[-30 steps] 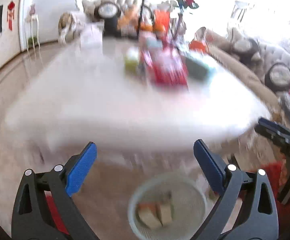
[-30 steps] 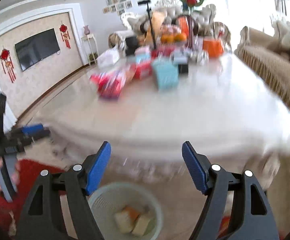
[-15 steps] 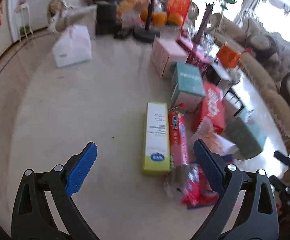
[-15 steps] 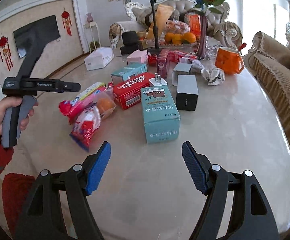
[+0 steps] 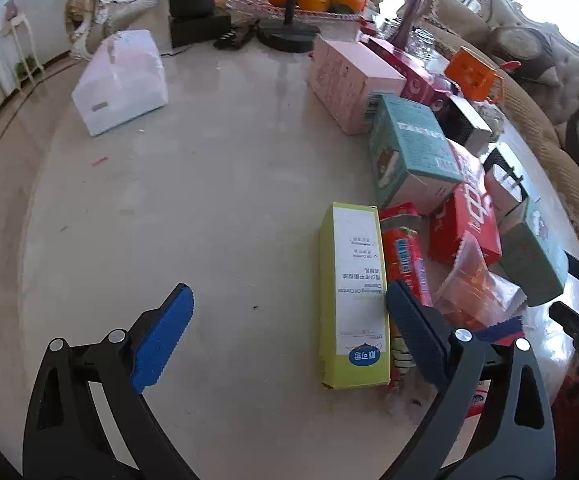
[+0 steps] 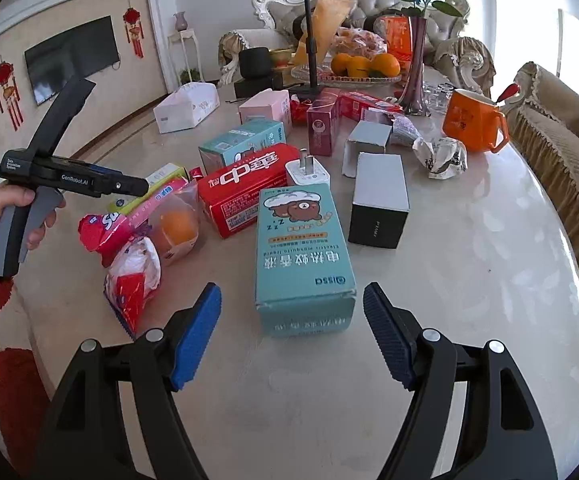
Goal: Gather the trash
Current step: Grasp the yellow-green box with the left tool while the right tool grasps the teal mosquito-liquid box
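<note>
A marble table holds many boxes and wrappers. My left gripper is open above it, its right finger beside a yellow-green box. Red snack wrappers and a clear bag with an orange item lie right of the box. My right gripper is open, straddling the near end of a teal bear box. A crumpled paper wad lies near an orange mug. The left gripper also shows in the right wrist view, held in a hand.
A red box, black box, second teal box, pink box and white plug crowd the middle. A tissue box, fruit tray and vase stand farther back. A sofa runs along the right.
Both grippers rose from beside the floor basket to above the table and moved in toward the boxes. The basket has left view. Both stayed open.
</note>
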Tool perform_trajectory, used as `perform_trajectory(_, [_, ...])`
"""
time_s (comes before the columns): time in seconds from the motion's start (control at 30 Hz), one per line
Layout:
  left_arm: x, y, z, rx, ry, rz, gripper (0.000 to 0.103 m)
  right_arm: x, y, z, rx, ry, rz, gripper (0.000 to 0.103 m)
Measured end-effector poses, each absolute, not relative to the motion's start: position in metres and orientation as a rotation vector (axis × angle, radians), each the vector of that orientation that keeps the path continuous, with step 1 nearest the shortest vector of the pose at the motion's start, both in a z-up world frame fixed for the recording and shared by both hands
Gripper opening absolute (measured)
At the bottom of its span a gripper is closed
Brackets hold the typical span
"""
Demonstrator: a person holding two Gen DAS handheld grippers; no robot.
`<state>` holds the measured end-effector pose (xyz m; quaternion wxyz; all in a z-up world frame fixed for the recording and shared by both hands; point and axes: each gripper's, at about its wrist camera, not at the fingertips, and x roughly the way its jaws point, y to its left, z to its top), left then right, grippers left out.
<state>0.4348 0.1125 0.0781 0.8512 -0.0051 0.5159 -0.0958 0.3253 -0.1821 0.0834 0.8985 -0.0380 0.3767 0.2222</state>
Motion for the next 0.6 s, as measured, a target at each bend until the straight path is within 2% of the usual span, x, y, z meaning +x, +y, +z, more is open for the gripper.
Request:
perform_trajectory(0.27, [0.442,0.098,0.075,0.076,1.083,-0.163,0.094,0.332,-0.183,0.08,-0.045,0.802,0.469,0.07])
perform_trajectory(0.4, [0.444,0.111,0.062,0.118,1.143,-0.104,0.094,0.331,-0.181,0.079,-0.069,0.798,0.476,0.07])
perform_trajectory(0.6, [0.443,0.103,0.061,0.139,1.07,-0.072,0.094,0.341,-0.176,0.075,-0.047,0.824,0.496,0.07])
